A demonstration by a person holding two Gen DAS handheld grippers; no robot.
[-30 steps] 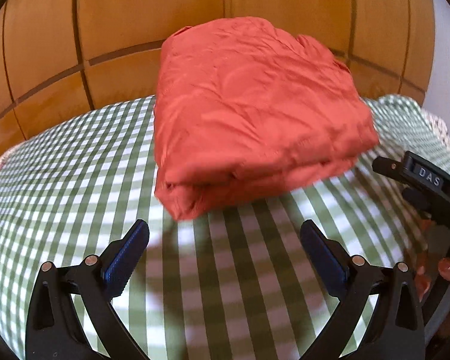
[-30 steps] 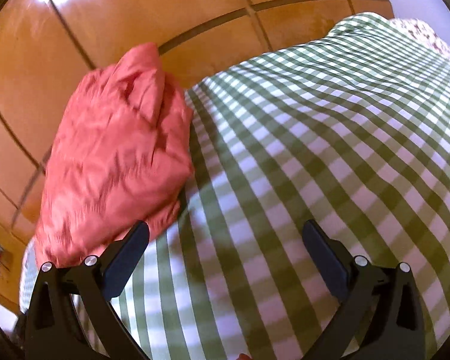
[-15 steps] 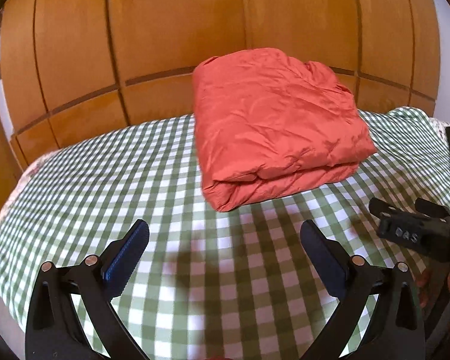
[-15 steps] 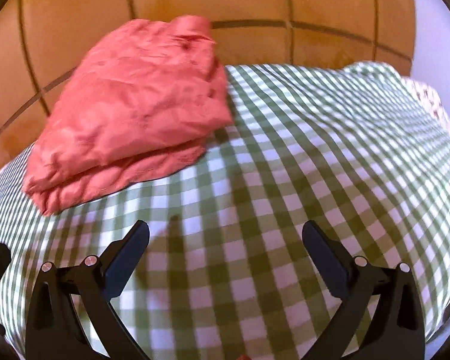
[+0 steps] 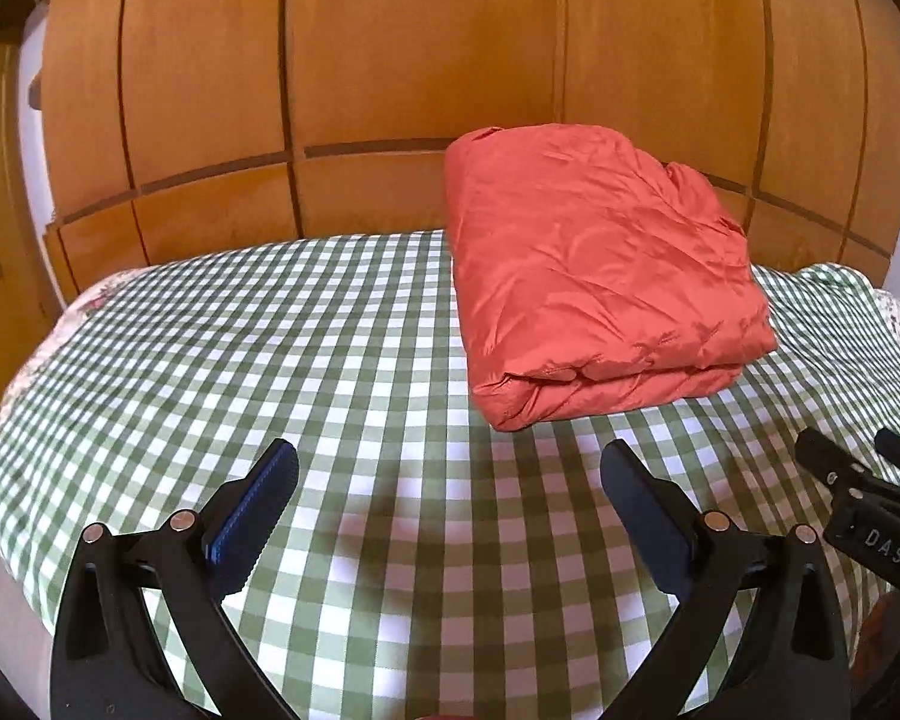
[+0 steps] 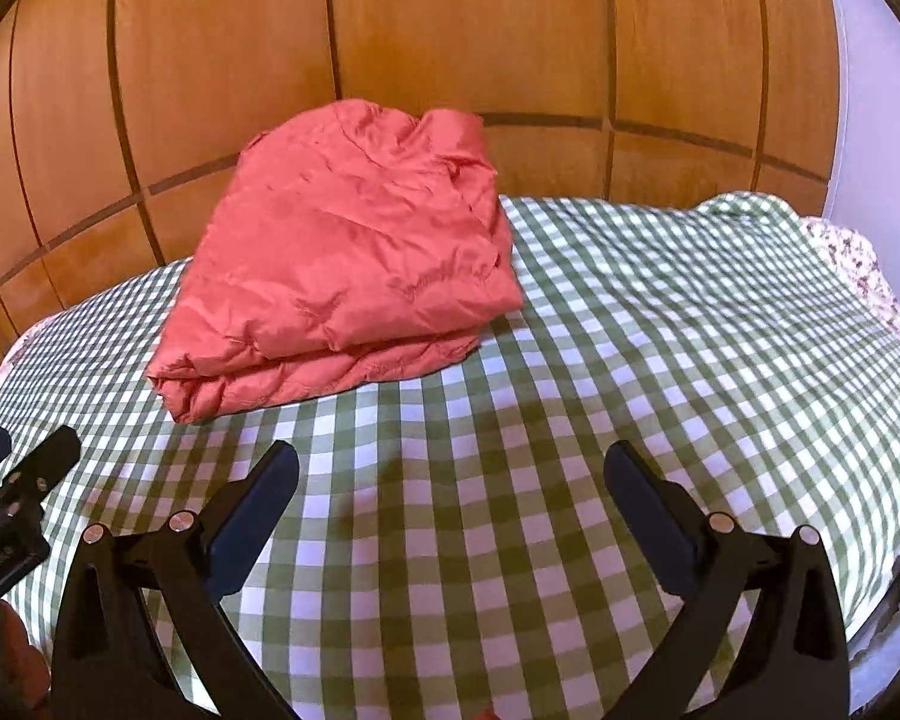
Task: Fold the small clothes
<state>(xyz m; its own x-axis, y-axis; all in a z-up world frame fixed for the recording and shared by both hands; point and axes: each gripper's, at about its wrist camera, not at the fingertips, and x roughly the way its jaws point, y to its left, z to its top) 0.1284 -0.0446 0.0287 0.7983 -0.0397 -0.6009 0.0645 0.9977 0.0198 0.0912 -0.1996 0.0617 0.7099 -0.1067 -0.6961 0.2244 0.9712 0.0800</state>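
Note:
A red-orange quilted garment point(image 5: 594, 276) lies folded in a thick bundle at the back of the green-and-white checked tablecloth point(image 5: 330, 372). It also shows in the right wrist view point(image 6: 342, 276). My left gripper point(image 5: 450, 480) is open and empty, well in front of the bundle and a little to its left. My right gripper point(image 6: 450, 480) is open and empty, in front of the bundle and to its right. The right gripper shows at the right edge of the left wrist view point(image 5: 858, 480), and the left gripper at the left edge of the right wrist view point(image 6: 24, 456).
Orange wood panelling point(image 5: 390, 90) stands right behind the table. A floral cloth point(image 6: 858, 276) shows under the checked one at the right edge. The table's rounded front edge point(image 5: 12, 540) drops off at the lower left.
Both grippers have pulled back from the folded garment, which now looks smaller and farther away. The right wrist view has swung round to face the garment squarely. The garment lies still.

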